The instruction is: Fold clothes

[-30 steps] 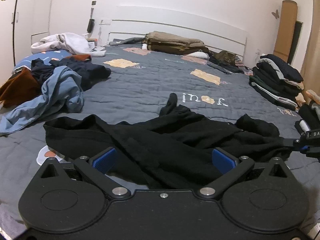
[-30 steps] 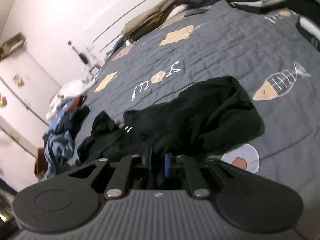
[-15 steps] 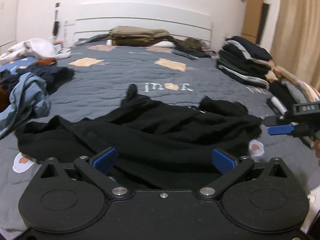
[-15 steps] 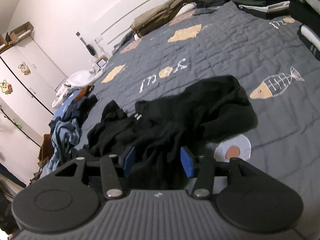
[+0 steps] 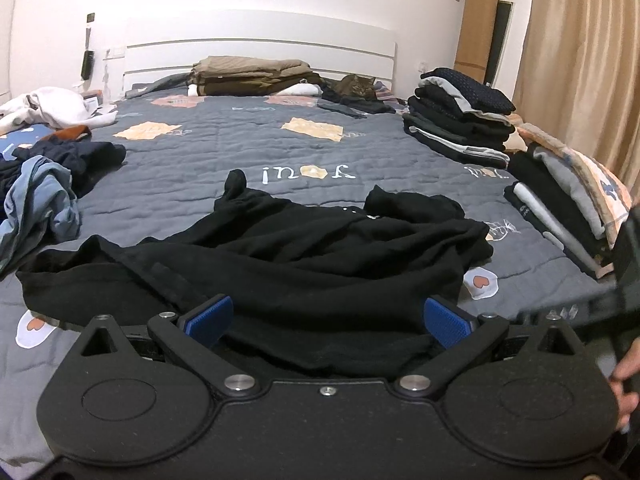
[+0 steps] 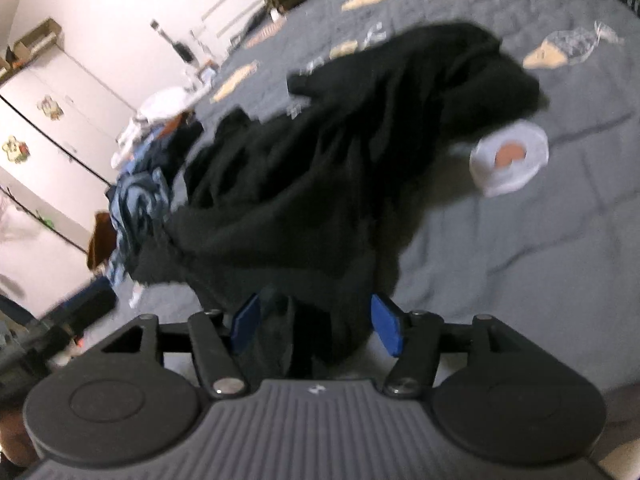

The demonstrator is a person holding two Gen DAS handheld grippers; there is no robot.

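Now: black garment loose on bed, both grippers parted

Spread ahead of left gripper point(image 5: 327, 320): black garment point(image 5: 304, 256), crumpled, lying across grey quilted bedspread point(image 5: 224, 148). Blue pads point(image 5: 210, 317) set wide apart, near hem of garment lying between them, neither pad pressing on cloth. Nothing held.

Right gripper point(image 6: 316, 326): jaws opening, blue fingertips point(image 6: 385, 328) apart at moderate width. Dark fold of the same black garment point(image 6: 340, 168) between them; cloth not visibly pinched, pads clear of it on both sides. View blurred, so fine contact hard to judge.

Beyond garment, straight ahead of left gripper: printed lettering on bedspread, orange patches farther on, then white headboard point(image 5: 260, 46). Folded tan and brown pile point(image 5: 252, 76) against headboard; tabby cat point(image 5: 358, 85) resting just right of that pile.

Ahead and right of left gripper: tall stack of folded dark clothes point(image 5: 460, 120); nearer, a second folded stack point(image 5: 560, 204) at bed edge. Beige curtain point(image 5: 588, 60) behind.

Ahead and left of left gripper: unfolded heap, blue garment point(image 5: 40, 200) with dark pieces beside it, white clothing point(image 5: 52, 106) farther back.

Far right edge of left wrist view: blurred dark gripper body and a person's fingers point(image 5: 624, 380), close beside left gripper.

White round egg print point(image 6: 510, 160) on bedspread, just right of garment from right gripper.
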